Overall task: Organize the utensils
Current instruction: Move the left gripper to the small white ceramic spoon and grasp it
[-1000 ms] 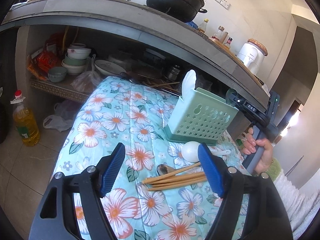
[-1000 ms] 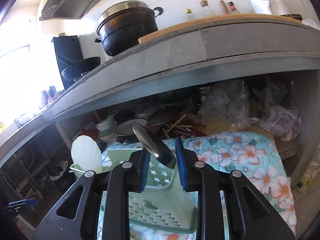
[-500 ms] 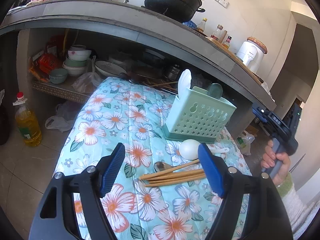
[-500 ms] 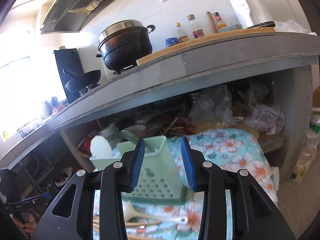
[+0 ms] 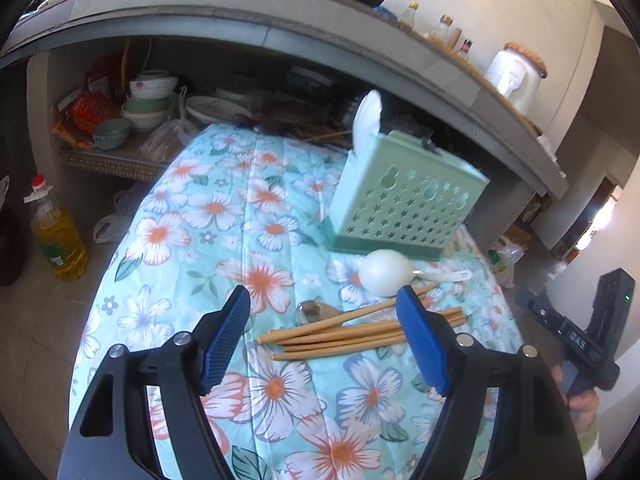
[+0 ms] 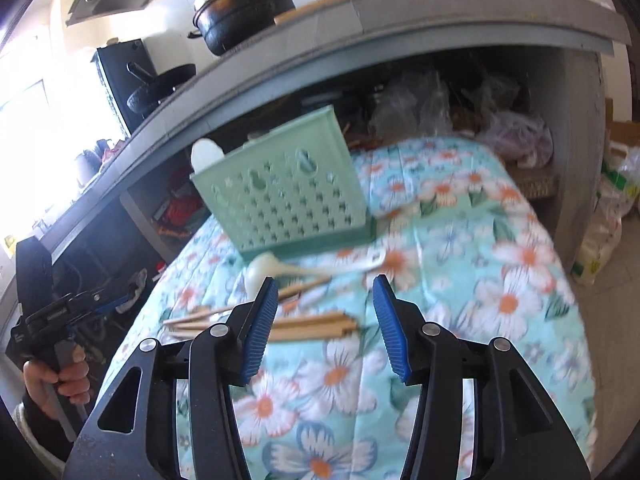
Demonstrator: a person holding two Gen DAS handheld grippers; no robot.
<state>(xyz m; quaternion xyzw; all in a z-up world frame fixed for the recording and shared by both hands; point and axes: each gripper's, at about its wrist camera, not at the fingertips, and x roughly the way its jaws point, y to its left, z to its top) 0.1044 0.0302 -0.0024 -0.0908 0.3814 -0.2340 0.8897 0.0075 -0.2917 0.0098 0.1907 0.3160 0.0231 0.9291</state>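
A green perforated utensil holder (image 5: 404, 200) stands on the floral cloth (image 5: 224, 216), with a white spoon (image 5: 367, 114) upright in its left end. The holder also shows in the right wrist view (image 6: 288, 196). In front of it lie a white ladle (image 5: 386, 271), a metal spoon (image 5: 316, 310) and several wooden chopsticks (image 5: 360, 332). My left gripper (image 5: 324, 340) is open and empty above the chopsticks. My right gripper (image 6: 325, 328) is open and empty, above the right ends of the chopsticks (image 6: 308, 326).
A grey counter (image 5: 280, 20) overhangs the table's far end, with a black pot (image 6: 244, 12) on it. The shelf beneath holds bowls (image 5: 148, 100) and plastic bags (image 6: 516, 136). An oil bottle (image 5: 60, 236) stands on the floor at left.
My right gripper dropped the metal spoon into the holder, opened wide, pulled back and tipped down toward the chopsticks. My left gripper stayed open and hardly moved.
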